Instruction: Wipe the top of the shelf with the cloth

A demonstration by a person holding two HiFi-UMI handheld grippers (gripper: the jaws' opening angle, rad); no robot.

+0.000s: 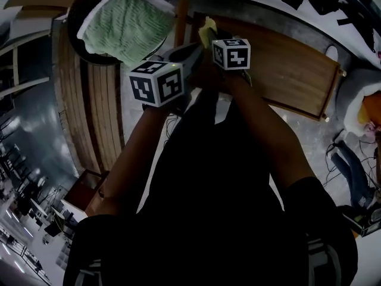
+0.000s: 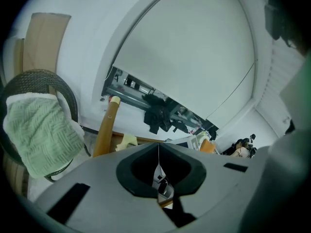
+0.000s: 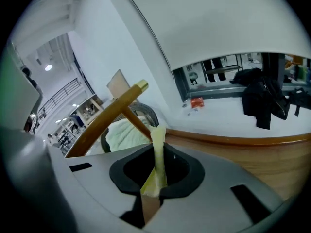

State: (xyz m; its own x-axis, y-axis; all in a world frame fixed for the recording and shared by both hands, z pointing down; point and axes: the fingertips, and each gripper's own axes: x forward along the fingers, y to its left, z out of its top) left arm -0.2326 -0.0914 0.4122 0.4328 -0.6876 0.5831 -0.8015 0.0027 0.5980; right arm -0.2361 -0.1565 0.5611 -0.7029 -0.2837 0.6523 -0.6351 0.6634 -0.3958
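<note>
1. Pinching the cloth (image 3: 158, 152), the right gripper (image 3: 152, 187) has its jaws closed on a thin yellow fold. The rest sticks up past the tips, over the left end of the shelf top (image 1: 286, 70).
2. Left gripper (image 2: 159, 181): jaws together, nothing between them, just beside the right one.
3. Cloth looks light, soft and floppy, and will likely bunch when dragged. Better to take more fabric near its middle.
4. Around: green towel (image 1: 125, 22) in a dark round basket (image 1: 74, 37), and a wooden pole (image 1: 180, 19) by the shelf edge. The pole could snag a leftward sweep.
</note>
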